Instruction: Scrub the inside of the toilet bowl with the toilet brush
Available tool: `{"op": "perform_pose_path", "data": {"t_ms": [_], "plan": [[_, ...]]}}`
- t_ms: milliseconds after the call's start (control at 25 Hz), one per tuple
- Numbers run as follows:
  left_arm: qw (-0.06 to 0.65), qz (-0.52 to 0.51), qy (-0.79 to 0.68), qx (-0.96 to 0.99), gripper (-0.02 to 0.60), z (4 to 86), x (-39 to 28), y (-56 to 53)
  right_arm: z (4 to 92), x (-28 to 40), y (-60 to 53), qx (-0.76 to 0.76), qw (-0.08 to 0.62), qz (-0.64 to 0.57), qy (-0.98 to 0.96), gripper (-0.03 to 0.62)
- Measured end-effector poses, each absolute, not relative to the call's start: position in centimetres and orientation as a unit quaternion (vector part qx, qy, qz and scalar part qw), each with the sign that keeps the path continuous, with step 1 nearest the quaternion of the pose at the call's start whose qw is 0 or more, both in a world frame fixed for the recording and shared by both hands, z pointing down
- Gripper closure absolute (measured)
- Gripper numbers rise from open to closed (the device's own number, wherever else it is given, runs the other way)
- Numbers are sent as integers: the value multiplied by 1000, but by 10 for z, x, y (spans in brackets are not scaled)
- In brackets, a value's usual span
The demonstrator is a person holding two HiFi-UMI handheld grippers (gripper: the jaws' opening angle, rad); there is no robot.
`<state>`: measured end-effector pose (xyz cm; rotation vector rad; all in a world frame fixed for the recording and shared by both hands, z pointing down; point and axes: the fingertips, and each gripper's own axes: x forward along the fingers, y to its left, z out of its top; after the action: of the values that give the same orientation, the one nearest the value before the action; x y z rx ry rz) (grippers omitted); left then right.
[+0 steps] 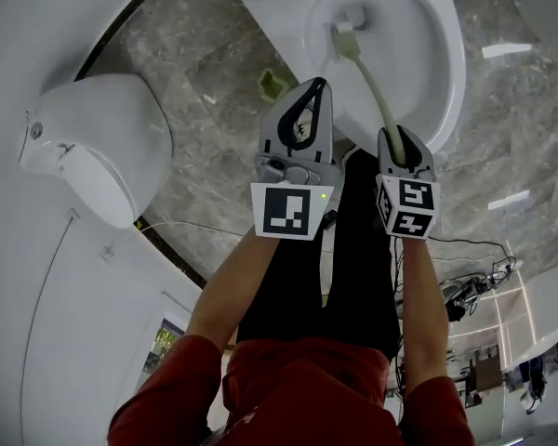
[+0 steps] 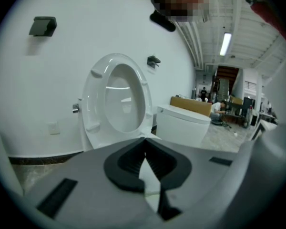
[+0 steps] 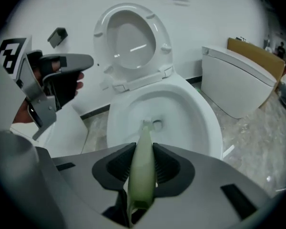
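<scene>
Toilet brush (image 1: pixel 370 86): pale green, slim, with a long handle. Its top end is clamped between the fingers of the right gripper (image 1: pixel 402 142). The shaft slopes down into the toilet bowl (image 1: pixel 456 63), and the bristle head sits low inside, close to the outlet at the bottom.

- Right gripper view: the handle (image 3: pixel 142 166) runs straight out between the ribbed pads of the right gripper (image 3: pixel 143 147), one pad on each side. The handle looks thicker here than further down.
- Left gripper (image 1: pixel 316 86): hangs beside the bowl rim over the floor, clear of brush and bowl. Its own view shows the left gripper (image 2: pixel 145 140) with fingertips together and nothing between them.
- Seat and lid (image 3: pixel 133 37) are raised against the wall. Bowl rim (image 3: pixel 209 123) is unobstructed.

Handling, as judged:
- Likely light moulded plastic. The shaft shows a slight bow in the head view, so expect some flex under pressure.
- The handle looks smooth and rounded and could roll or slide in the pads when the head drags on porcelain.
- The thick top section is the sensible place to hold, but it leaves a long lever.
- Short strokes with moderate force should keep the handle from twisting. The glazed bowl is hard and slick, so the head will skate rather than catch.
</scene>
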<state>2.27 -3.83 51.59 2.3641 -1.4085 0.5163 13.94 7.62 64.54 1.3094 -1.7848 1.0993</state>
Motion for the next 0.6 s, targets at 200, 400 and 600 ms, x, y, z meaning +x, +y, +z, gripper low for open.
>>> {"op": "perform_pose_path", "data": {"t_ms": [200, 400, 600], "plan": [[176, 185, -494, 831, 581, 519, 22, -35, 651, 203, 70, 510, 412, 345, -671, 488], [178, 179, -493, 833, 581, 518, 27, -33, 624, 230, 36, 438, 526, 109, -721, 487], [174, 171, -495, 834, 581, 513, 27, -32, 628, 249, -6, 347, 599, -35, -721, 487]]}}
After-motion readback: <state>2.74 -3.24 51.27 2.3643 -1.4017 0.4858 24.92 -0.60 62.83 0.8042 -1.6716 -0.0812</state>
